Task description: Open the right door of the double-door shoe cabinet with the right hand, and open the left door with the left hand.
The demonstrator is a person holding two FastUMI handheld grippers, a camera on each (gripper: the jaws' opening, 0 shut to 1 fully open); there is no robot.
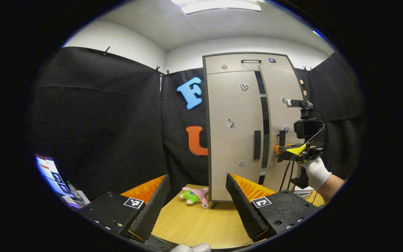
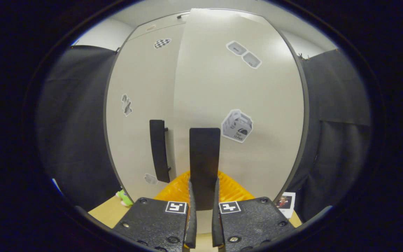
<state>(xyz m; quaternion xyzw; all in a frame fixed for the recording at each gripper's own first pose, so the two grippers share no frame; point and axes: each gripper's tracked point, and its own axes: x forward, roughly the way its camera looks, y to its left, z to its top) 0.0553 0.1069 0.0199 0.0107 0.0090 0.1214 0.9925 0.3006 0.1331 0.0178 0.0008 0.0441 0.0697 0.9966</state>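
Ribbed, wedge-shaped fingers frame the bottom of the left gripper view, so the left gripper (image 1: 198, 203) has its jaws spread wide with nothing between them, hanging over a pale wood-grain table (image 1: 194, 224). Just past them, at about 12 o'clock, a soft plush toy (image 1: 194, 196), pink and green, lies on the tabletop right by the foot of the shoe cabinet (image 1: 243, 126).

That cabinet is a tall, smooth, matte beige box with a dark frame and little stickers dotted on it. Its left door (image 1: 233, 136) sits flush and closed, with a flat black bar, the left handle (image 1: 257, 145), running upright near its inner edge. The right door (image 1: 276, 122) is swung partway out, showing a dark gap at about 1 o'clock.

At 3 o'clock a white-gloved hand (image 1: 315, 171) holds the right gripper (image 1: 279, 148) against that door's edge.

In the right gripper view the jaws are nearly closed, both fingers pinching the right handle (image 2: 204, 164), a flat black upright slab. Behind it the smooth door panel (image 2: 236, 105) carries a box-shaped sticker (image 2: 237, 125), and a small photo card (image 2: 284, 203) sits at 4 o'clock.
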